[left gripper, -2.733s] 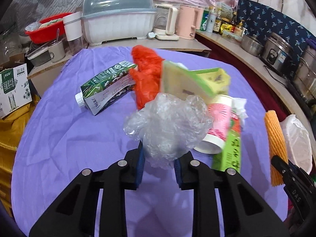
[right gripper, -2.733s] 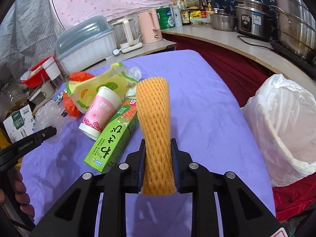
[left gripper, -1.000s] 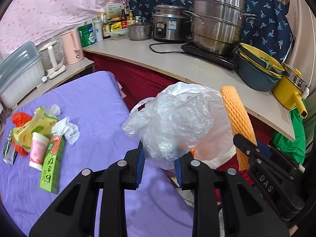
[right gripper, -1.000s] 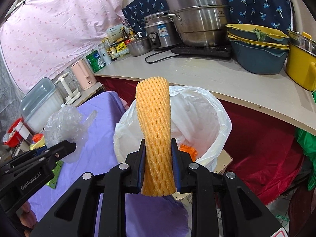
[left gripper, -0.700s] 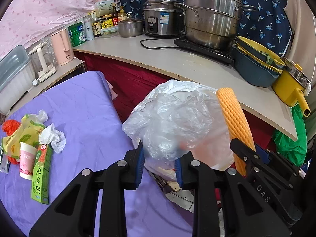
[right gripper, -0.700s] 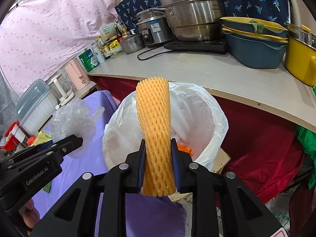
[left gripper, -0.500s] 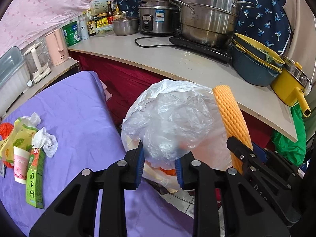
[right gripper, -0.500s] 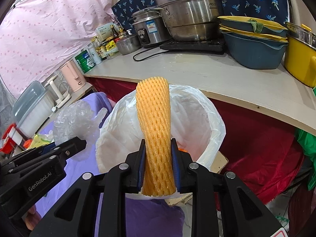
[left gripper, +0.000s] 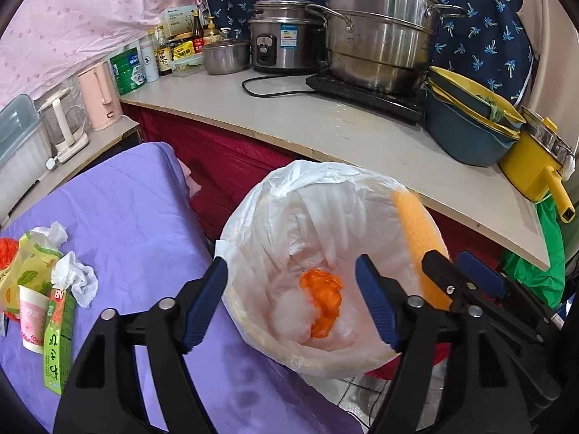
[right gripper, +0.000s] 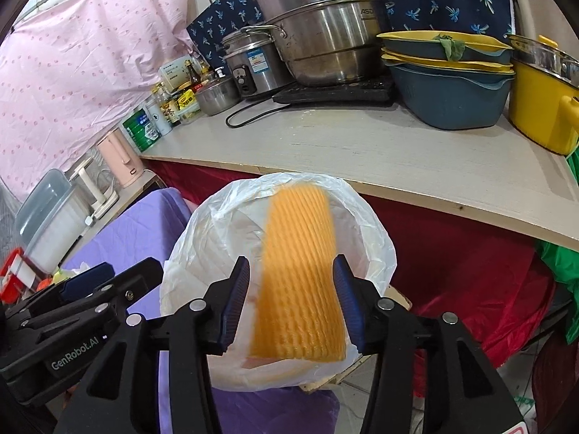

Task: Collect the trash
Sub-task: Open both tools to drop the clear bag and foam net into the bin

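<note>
Trash (left gripper: pixel 320 298) (in bin (left gripper: pixel 325 177)) beside purple-clothed table (left gripper: pixel 137 209).

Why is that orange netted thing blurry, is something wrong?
Nothing is wrong. The orange foam net is blurred between the right gripper's fingers, whose jaws have just been opening over the lined trash bin. It looks released, mid-drop.

The left gripper (left gripper: pixel 291 307) hangs over the white-lined trash bin (left gripper: pixel 253 209), its jaws just opened wide with nothing between them. Down in the bin lie a pale blurred wad of plastic (left gripper: pixel 293 313) and an orange scrap (left gripper: pixel 322 296). At right, the right gripper (left gripper: pixel 466 282) has an orange foam net (left gripper: pixel 416 231) at its tips. On the purple cloth (left gripper: pixel 137 224) at far left lie a green carton (left gripper: pixel 58 340), a pink cup (left gripper: pixel 30 318) and crumpled tissue (left gripper: pixel 77 278).
</note>
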Available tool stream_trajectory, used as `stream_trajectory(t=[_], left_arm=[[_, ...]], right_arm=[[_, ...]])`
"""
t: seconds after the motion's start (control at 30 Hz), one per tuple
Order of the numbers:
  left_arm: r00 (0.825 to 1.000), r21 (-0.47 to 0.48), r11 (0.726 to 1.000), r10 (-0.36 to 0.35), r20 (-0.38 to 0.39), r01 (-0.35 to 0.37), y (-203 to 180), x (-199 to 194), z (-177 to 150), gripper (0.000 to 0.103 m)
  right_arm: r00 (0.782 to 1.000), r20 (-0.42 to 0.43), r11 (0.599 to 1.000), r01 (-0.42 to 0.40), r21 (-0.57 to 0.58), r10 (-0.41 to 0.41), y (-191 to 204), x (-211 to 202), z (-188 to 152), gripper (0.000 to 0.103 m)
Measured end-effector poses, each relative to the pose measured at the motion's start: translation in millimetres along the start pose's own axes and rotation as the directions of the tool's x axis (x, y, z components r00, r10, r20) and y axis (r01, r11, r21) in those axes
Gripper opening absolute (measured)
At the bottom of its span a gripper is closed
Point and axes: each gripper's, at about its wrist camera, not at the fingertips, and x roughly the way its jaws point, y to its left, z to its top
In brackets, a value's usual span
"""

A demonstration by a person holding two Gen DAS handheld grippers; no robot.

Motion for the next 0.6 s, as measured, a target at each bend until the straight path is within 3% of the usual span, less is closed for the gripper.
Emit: stream_trajectory(t=[0.13, 0.37, 0.6], left_arm=[[1.0, -0.023, 1.0, 0.005, 0.008, -0.005, 6.5, -3.5, 1.1, 0.078], [0.999, -0.044, 0.999, 0.033, 0.02, -0.032, 18.4, -12.0, 1.8, 0.078], [0.997, -0.073, 0.996, 0.06, 0.044, -0.057, 32.4, -29.2, 0.9, 0.078]], right_arm=[[1.0, 0.015, 1.0, 0.003, 0.0, -0.003, 2.1, -4.4, 2.9, 0.051], [0.999, 0.041, 1.0, -0.006, -0.005, 0.006, 8.9, -18.1, 5.1, 0.059], [0.998, 0.064, 0.999, -0.007, -0.035, 0.009, 24.8, -32.5, 5.6, 0.06]])
